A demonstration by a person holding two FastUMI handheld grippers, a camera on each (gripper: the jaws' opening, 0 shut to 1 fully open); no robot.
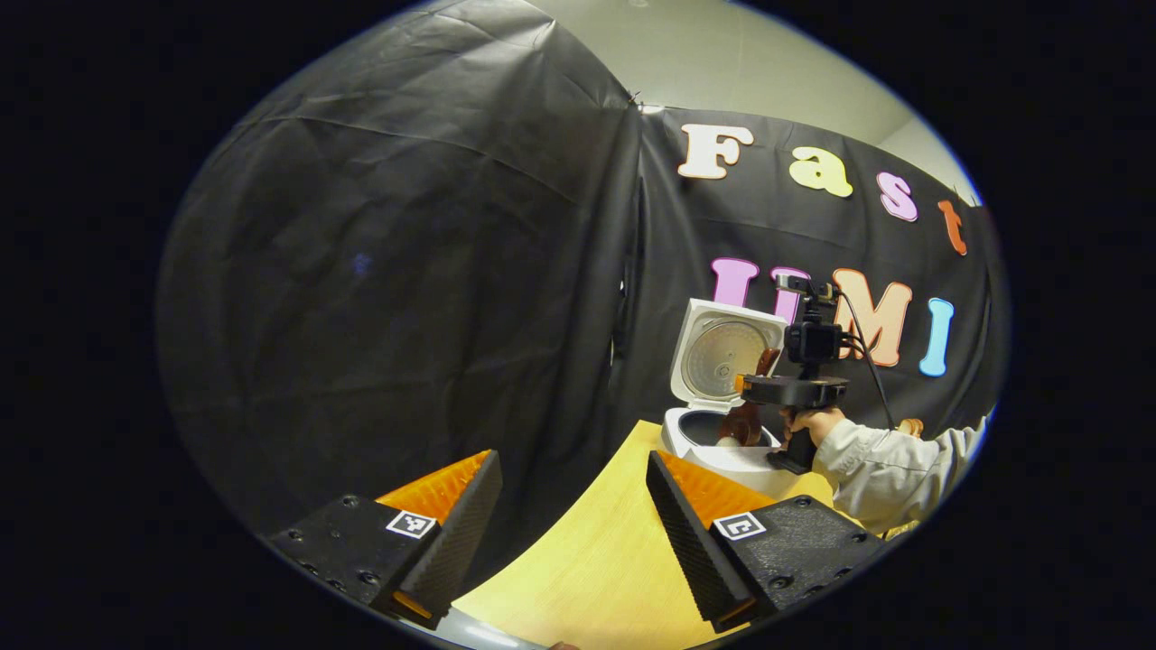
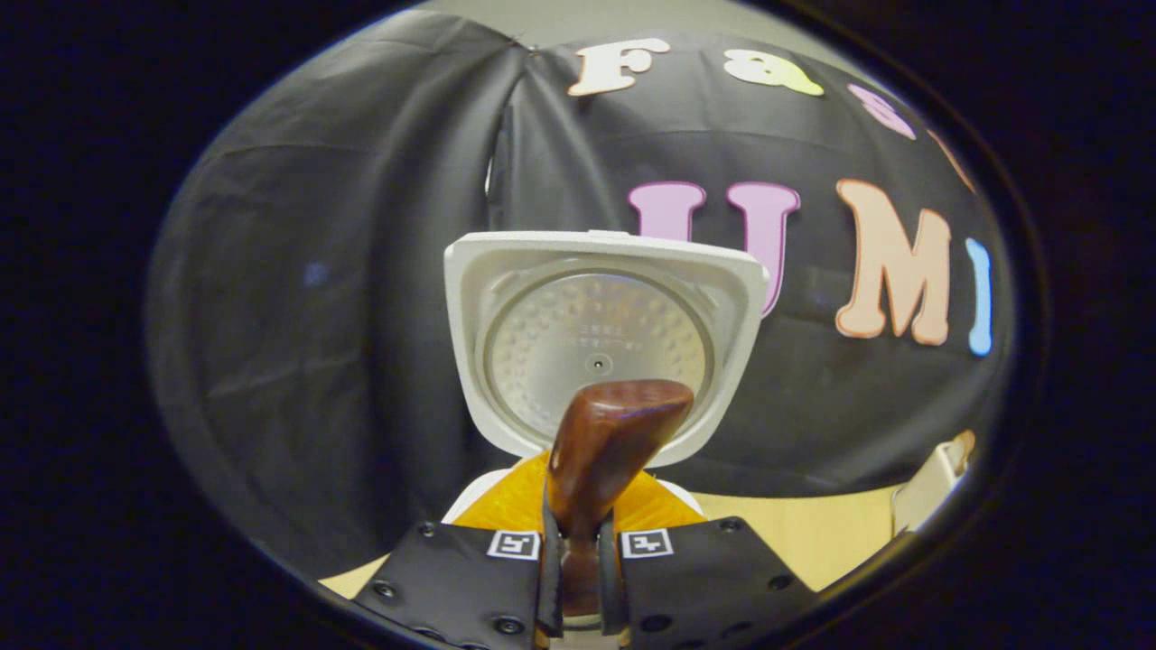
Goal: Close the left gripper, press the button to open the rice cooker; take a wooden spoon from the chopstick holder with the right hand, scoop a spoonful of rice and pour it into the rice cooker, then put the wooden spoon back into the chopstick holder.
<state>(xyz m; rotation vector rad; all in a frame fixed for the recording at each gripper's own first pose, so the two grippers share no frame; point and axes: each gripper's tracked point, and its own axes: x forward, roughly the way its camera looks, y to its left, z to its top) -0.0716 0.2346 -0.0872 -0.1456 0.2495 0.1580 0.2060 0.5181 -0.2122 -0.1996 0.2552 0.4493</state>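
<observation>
The white rice cooker (image 1: 713, 447) stands open on the wooden table (image 1: 596, 560), its lid (image 1: 727, 357) upright. A hand holds my right gripper (image 1: 795, 390) level over the pot, and the brown wooden spoon (image 1: 745, 422) hangs from it with its lower end down inside the pot. In the right gripper view, my right gripper (image 2: 578, 551) is shut on the wooden spoon (image 2: 614, 433), whose brown end rises in front of the cooker's lid (image 2: 605, 343). My left gripper (image 1: 573, 515) stays open with nothing in it, well short of the cooker.
A person's pale sleeve (image 1: 890, 469) reaches in from the right behind the cooker. A pale container (image 2: 935, 483) with a wooden tip poking out stands at the table's right edge. Black cloth walls close in the left and the back.
</observation>
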